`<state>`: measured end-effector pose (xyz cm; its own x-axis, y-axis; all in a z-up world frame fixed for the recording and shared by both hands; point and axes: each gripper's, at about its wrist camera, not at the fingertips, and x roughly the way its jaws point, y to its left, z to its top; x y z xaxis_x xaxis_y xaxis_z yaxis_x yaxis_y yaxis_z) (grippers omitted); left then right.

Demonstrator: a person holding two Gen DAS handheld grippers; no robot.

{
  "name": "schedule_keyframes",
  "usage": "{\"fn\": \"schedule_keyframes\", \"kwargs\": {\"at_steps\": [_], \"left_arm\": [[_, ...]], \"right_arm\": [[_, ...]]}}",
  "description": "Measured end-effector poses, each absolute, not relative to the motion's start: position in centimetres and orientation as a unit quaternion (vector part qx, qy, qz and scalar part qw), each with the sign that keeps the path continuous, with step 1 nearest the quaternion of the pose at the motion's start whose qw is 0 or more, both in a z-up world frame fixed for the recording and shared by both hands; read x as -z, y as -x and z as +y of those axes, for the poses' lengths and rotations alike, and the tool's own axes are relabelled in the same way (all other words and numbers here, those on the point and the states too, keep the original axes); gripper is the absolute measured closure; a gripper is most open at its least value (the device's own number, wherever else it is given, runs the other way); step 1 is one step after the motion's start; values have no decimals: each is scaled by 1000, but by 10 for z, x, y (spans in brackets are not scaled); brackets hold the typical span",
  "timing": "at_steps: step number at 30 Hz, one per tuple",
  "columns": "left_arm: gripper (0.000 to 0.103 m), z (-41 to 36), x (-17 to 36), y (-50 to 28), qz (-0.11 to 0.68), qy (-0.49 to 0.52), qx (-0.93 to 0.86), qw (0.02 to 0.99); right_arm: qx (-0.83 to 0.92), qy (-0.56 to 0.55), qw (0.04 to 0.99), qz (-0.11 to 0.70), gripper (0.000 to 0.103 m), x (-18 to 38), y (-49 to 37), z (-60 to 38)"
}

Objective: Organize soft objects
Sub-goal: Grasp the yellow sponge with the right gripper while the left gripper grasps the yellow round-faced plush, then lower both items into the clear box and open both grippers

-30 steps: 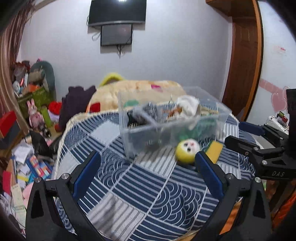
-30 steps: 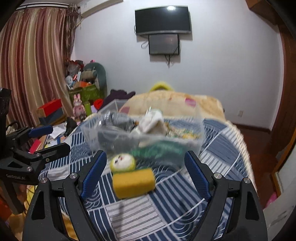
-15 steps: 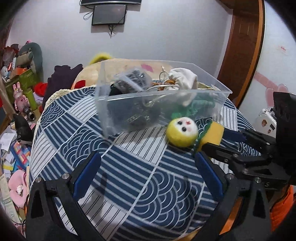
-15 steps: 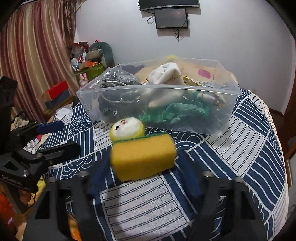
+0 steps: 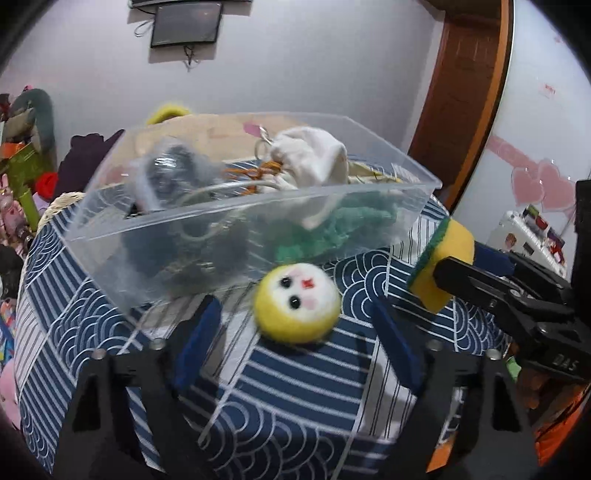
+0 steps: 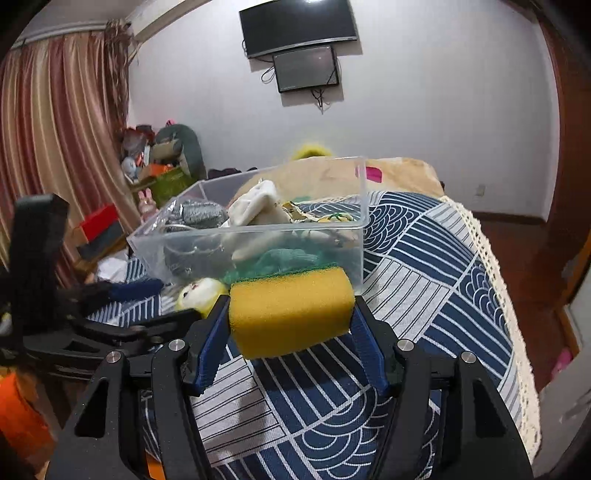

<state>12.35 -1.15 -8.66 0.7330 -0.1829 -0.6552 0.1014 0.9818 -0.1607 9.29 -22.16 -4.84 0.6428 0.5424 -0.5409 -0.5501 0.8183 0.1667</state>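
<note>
Yellow foam fills the gap of the right tongs [image 6: 291, 325]: they hold a sponge [image 6: 290, 312] with a thin green scouring layer on its far side, and both blue pads press into its ends. The sponge is lifted above the cloth and hangs just in front of the clear plastic box [image 6: 332, 236]. From the left camera the same sponge [image 5: 445, 267] shows at the right side, with its green layer turned to the box.

The left tongs [image 5: 295, 338] are closing, and their blue pads stand on both sides of a round plush ball [image 5: 297, 304] without touching it. The ball is yellow, with a white face, two black bead eyes, a small red mark and pink cheeks. It lies on the blue and white patterned cloth [image 5: 288, 398] that covers the surface, close to the near wall of the clear box [image 5: 236, 218].

Inside the box lie several soft things in a heap: a white fabric piece [image 5: 314, 158] on top with a metal ring, a green knitted thing [image 5: 343, 225] under it and a dark grey fuzzy thing [image 5: 177, 173] to the left.

Behind the surface a beige blanket [image 6: 399, 173] is seen, and two dark screens [image 6: 301, 22] hang on the white wall.
</note>
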Motion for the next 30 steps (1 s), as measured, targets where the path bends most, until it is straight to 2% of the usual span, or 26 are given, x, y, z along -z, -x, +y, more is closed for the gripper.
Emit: {"fn": "schedule_keyframes", "kwargs": {"at_steps": [2, 4, 5, 13, 21, 30], "left_arm": [[34, -16, 90, -129, 361, 50, 74, 928], [54, -18, 93, -130, 363, 44, 74, 928], [57, -18, 94, -131, 365, 41, 74, 927], [57, -6, 82, -111, 338, 53, 68, 937], [57, 3, 34, -91, 274, 52, 56, 959], [57, 16, 12, -110, 250, 68, 38, 965]], "right_arm": [[-299, 7, 907, 298, 44, 50, -94, -221], [-296, 11, 907, 298, 44, 51, -93, -219], [-296, 13, 907, 298, 44, 51, -92, -217], [-293, 26, 911, 290, 44, 44, -91, -213], [-294, 38, 920, 256, 44, 16, -91, -205], [-290, 26, 934, 207, 44, -20, -107, -196]]}}
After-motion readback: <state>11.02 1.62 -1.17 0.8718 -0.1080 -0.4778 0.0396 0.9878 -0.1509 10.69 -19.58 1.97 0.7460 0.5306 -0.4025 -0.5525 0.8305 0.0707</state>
